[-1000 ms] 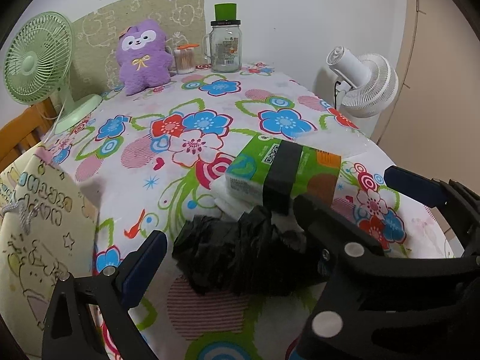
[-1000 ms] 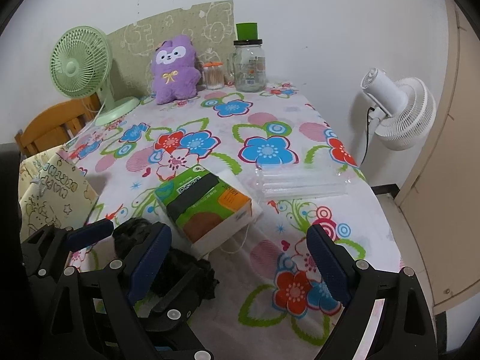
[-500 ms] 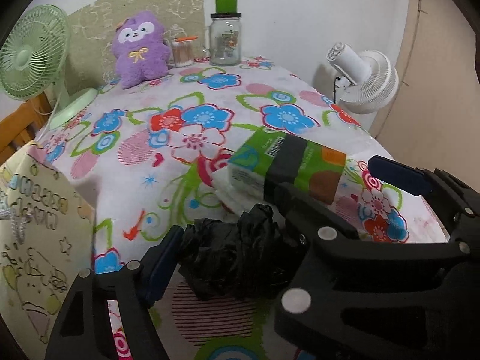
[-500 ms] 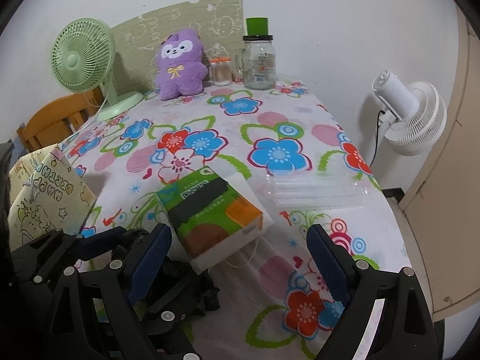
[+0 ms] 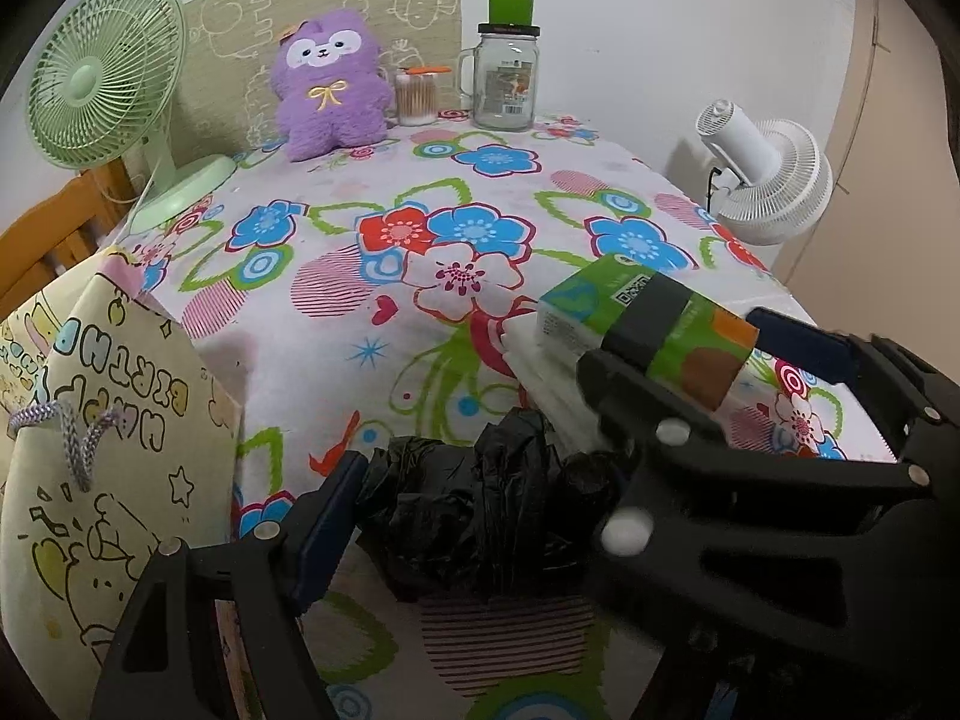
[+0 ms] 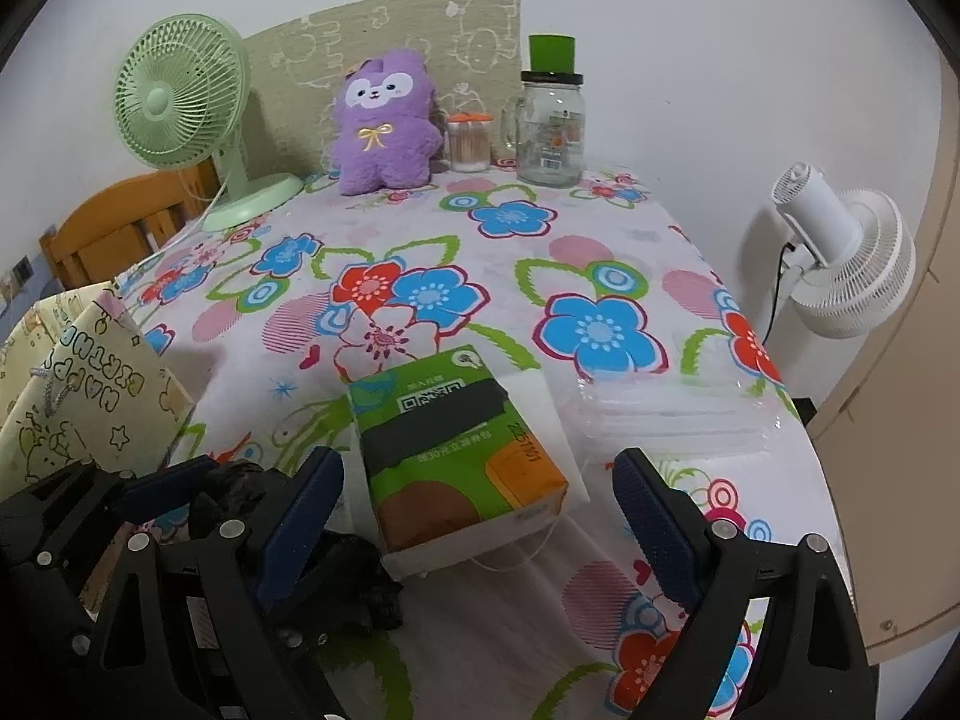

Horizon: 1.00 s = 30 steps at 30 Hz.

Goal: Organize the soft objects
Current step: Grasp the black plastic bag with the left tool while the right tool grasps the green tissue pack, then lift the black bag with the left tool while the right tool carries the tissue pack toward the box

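On the bench (image 6: pixel 600 240), covered by a flowered cloth, a crumpled black plastic bag (image 5: pixel 480 516) lies at the near edge. The left tool (image 5: pixel 474 480) has its blue-padded fingers (image 5: pixel 327 525) spread to either side of the bag; the left pad touches the bag's edge, while the right finger is hidden behind the right tool's black frame, so a firm grip cannot be told.

The right tool (image 6: pixel 477 498) stands wide open, one pad on each side of a green tissue pack (image 6: pixel 456 444) without touching it. The pack lies on a stack of white folded sheets (image 6: pixel 540 402) near the bench's near edge, just beside the bag. A clear packet of white folded items (image 6: pixel 678 414) lies toward the right edge.

At the far edge sit a purple plush toy (image 6: pixel 384 126), a small jar of cotton swabs (image 6: pixel 469 141) and a glass mug jar with a green cap (image 6: pixel 551 120) on it. A green desk fan (image 6: pixel 186 108) stands at the far left corner. A yellow gift bag (image 5: pixel 90 420) stands off the left edge, and a white fan (image 6: pixel 846 264) stands beyond the right edge.
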### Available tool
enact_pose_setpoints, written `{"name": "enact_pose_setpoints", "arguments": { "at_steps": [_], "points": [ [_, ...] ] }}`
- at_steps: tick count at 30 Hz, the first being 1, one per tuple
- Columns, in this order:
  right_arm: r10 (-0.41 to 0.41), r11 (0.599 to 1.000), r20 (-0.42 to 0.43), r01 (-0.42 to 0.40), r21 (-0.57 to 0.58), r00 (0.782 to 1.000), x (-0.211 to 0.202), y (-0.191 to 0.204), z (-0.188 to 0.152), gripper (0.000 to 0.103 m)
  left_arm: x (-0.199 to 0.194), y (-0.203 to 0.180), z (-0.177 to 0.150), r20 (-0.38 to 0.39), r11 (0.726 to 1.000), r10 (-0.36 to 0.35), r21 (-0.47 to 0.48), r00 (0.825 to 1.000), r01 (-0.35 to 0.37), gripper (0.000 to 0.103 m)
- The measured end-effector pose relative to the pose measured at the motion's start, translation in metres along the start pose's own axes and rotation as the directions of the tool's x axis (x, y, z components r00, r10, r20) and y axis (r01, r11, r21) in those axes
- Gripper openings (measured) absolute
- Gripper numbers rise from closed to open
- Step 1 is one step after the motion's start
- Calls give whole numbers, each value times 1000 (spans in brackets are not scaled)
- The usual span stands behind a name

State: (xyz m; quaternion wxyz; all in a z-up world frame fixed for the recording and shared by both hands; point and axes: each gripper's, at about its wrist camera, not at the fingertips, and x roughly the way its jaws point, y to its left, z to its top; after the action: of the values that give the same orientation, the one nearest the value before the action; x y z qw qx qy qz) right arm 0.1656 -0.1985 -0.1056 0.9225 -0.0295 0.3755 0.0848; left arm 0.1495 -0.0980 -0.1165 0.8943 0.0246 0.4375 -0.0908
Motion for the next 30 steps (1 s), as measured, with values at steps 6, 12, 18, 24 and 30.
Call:
{"name": "enact_pose_setpoints", "arguments": {
  "at_steps": [6, 12, 18, 24, 30],
  "points": [
    [19, 1000, -33, -18, 4, 999, 1, 0, -2, 61, -1, -3, -1, 8, 1000, 16, 16, 1000, -16, 82],
    [12, 1000, -25, -12, 10, 1000, -7, 1, -6, 60, -5, -4, -4, 13, 999, 26, 20, 1000, -26, 81],
    [17, 1000, -21, -17, 20, 1000, -18, 3, -11, 59, -14, -6, -9, 22, 999, 28, 27, 999, -28, 80],
    [15, 999, -13, -14, 30, 1000, -29, 5, -16, 60, -25, -9, -14, 38, 999, 29, 33, 999, -31, 80],
    [11, 1000, 4, -11, 29, 1000, -41, 7, -20, 60, -35, -11, -19, 54, 999, 33, 36, 998, -35, 79]
  ]
}}
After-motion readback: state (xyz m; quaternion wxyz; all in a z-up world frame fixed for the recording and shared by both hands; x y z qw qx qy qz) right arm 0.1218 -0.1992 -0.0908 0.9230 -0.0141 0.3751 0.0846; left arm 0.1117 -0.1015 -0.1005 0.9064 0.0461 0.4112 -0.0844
